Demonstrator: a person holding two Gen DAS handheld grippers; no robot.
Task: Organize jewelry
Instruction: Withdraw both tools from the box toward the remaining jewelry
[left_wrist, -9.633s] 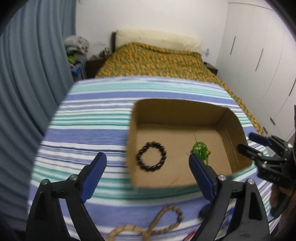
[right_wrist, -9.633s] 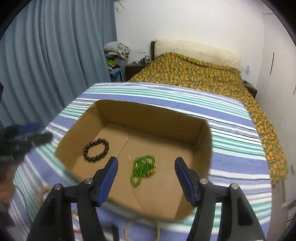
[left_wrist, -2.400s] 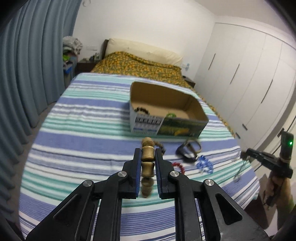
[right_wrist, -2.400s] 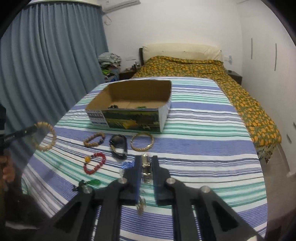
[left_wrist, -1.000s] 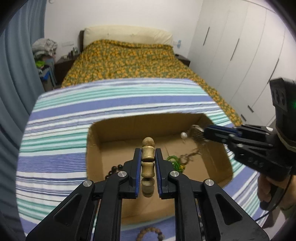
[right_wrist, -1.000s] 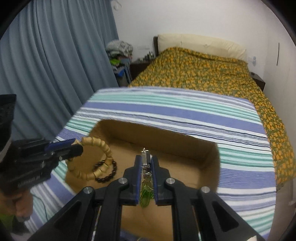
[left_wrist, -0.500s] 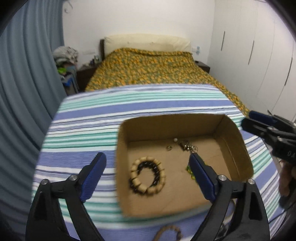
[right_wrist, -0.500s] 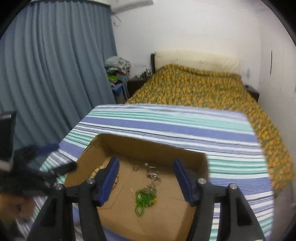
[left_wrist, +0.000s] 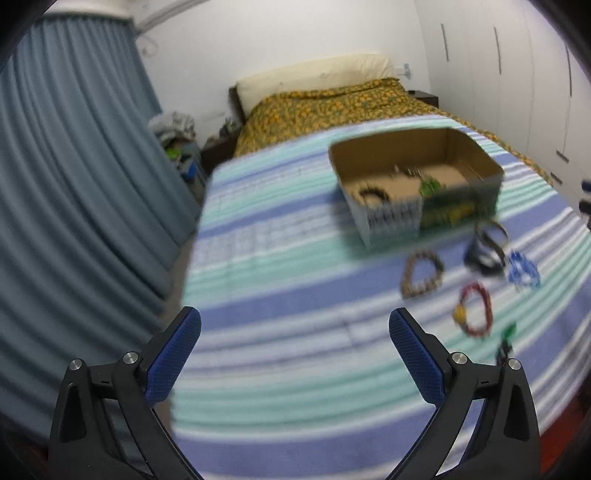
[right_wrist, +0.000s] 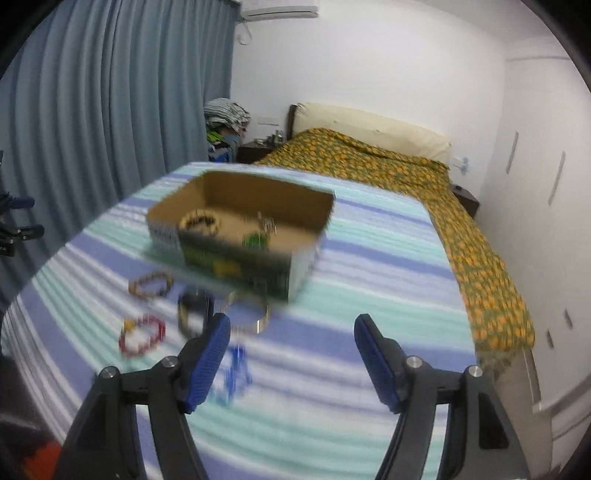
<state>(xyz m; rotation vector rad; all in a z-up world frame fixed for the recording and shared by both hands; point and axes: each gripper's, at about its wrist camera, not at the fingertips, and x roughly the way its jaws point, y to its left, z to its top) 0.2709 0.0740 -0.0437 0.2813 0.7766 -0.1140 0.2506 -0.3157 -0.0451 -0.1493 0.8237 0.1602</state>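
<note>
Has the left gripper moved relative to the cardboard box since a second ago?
Yes. The left gripper, jaws just opened and empty, has pulled back from over the cardboard box, which now sits farther off, up and right.

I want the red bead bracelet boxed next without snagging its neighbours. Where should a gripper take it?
The red bead bracelet lies flat as an open loop on the striped cloth. Bring the open left hand-held gripper down from above and pinch one strand at its near edge, away from the blue piece.

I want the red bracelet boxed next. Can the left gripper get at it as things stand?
Probably yes. The left gripper is open and empty, and the red bracelet lies flat on the striped cloth with nothing on it or between them.
</note>
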